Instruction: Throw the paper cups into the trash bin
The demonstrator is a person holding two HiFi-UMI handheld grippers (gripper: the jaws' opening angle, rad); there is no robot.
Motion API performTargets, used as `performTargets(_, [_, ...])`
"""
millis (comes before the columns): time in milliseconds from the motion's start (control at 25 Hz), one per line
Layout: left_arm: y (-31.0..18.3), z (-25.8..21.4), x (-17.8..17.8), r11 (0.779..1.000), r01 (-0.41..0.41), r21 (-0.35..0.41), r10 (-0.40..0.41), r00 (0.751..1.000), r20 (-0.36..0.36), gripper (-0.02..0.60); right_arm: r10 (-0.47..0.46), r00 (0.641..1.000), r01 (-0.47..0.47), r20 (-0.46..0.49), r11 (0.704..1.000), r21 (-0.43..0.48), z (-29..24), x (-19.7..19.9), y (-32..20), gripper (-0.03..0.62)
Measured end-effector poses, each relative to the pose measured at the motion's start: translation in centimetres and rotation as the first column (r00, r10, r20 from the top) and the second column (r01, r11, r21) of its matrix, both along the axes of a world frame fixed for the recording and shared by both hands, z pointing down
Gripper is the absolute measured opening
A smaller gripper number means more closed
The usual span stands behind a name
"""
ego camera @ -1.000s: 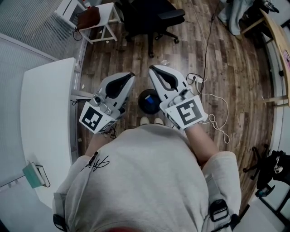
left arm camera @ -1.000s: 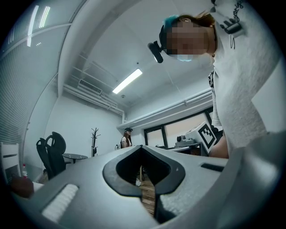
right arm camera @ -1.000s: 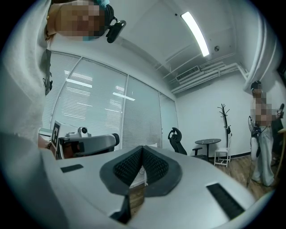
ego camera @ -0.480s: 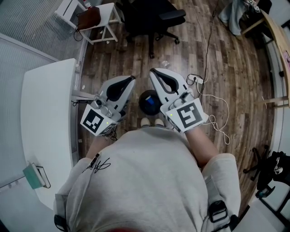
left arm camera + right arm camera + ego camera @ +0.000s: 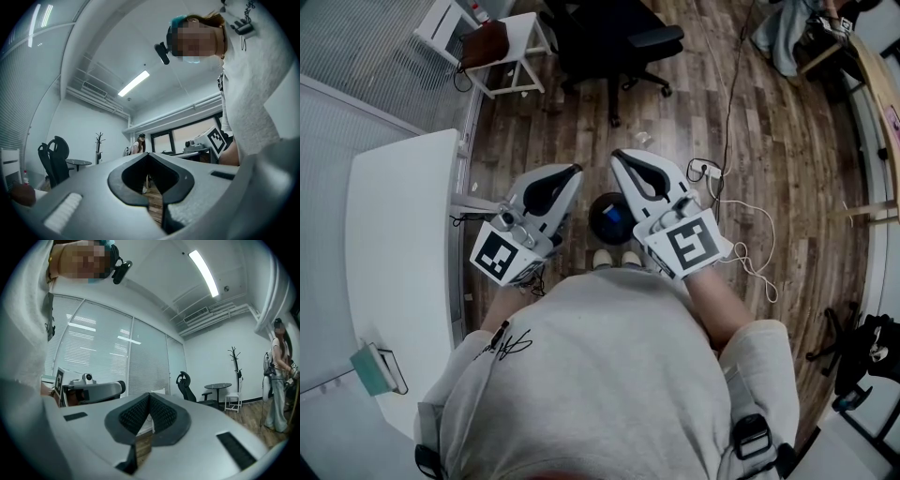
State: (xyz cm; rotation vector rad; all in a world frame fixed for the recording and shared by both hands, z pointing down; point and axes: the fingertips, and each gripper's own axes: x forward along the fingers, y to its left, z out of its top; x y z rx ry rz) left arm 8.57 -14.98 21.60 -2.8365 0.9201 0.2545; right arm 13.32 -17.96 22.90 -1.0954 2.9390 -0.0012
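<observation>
In the head view a round black trash bin [image 5: 609, 214] with something blue inside stands on the wood floor, just beyond the person's shoes. My left gripper [image 5: 574, 170] hovers left of the bin, my right gripper [image 5: 618, 155] right of it, both pointing away from the body. In the left gripper view the left gripper [image 5: 149, 155] has its jaws together with nothing between them. The right gripper [image 5: 150, 395] in its own view is likewise shut and empty. No paper cup shows in any view.
A white table [image 5: 394, 244] runs along the left, with a teal item [image 5: 370, 364] on it. A black office chair [image 5: 614, 37] and a white side table [image 5: 516, 28] stand ahead. A power strip [image 5: 705, 171] with a cable lies on the right. Another person [image 5: 279, 380] stands far off.
Both grippers and the bin have drifted slightly lower in the head view. The jaws have stayed shut and empty.
</observation>
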Motion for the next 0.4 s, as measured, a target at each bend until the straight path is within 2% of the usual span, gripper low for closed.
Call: performTargets(400, [-0.38, -0.24, -0.08, 1.0, 0.005, 0.007, -0.005, 1.0, 0.002, -0.003, -0.002, 1.0, 0.002, -0.005, 1.0, -0.003, -0.36, 0.3, -0.4, 0.009])
